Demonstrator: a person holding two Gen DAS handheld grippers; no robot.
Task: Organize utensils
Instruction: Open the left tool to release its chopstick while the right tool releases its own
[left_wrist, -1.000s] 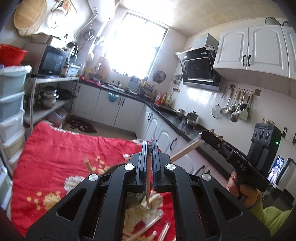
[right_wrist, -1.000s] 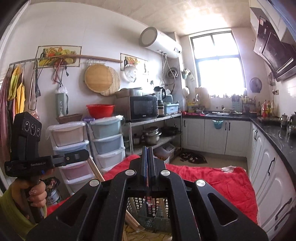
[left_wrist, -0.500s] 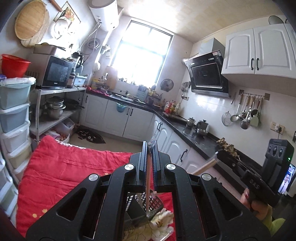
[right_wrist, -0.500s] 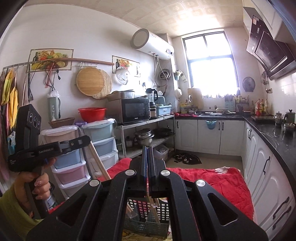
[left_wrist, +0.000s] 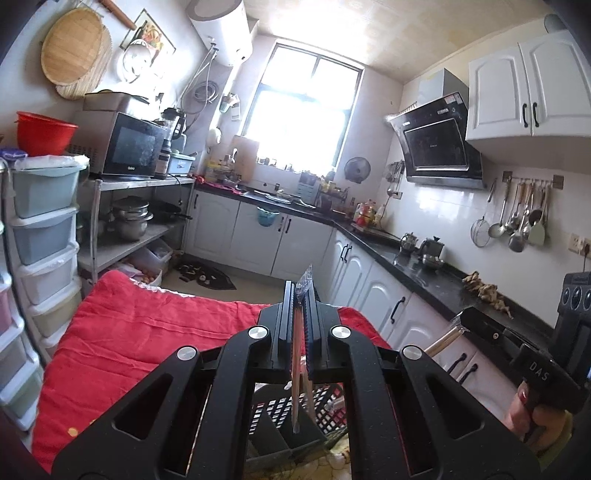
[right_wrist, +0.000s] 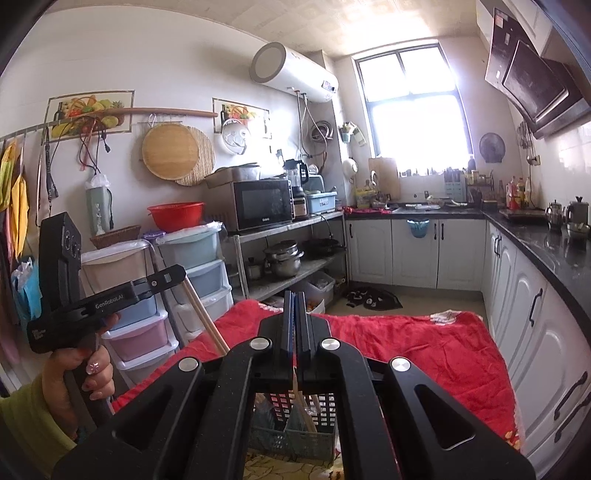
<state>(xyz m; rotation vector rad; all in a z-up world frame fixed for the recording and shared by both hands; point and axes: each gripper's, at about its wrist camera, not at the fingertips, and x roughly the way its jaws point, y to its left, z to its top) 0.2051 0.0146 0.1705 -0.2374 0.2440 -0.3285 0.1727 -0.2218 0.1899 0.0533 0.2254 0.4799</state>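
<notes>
My left gripper (left_wrist: 300, 295) is shut on a thin wooden chopstick (left_wrist: 295, 391) that hangs down from its jaws over a dark slotted utensil basket (left_wrist: 284, 413). My right gripper (right_wrist: 296, 306) is shut on another wooden chopstick (right_wrist: 303, 410), whose lower end sits inside the same basket (right_wrist: 291, 439). The basket stands on a red floral cloth (left_wrist: 147, 332). In the right wrist view the left gripper (right_wrist: 173, 275) appears at the left with its chopstick (right_wrist: 205, 314) slanting down. In the left wrist view the right gripper (left_wrist: 466, 318) appears at the right with its chopstick (left_wrist: 441, 341).
The red cloth (right_wrist: 424, 347) covers the work surface in a kitchen. Stacked plastic drawers (right_wrist: 192, 273) and a metal shelf with pots (right_wrist: 284, 258) stand at the left. White cabinets under a black counter (right_wrist: 535, 295) run along the right.
Both grippers have tilted up and risen, each still holding its chopstick. The basket has come further into view below them and the chopstick ends now hang over or in it.
</notes>
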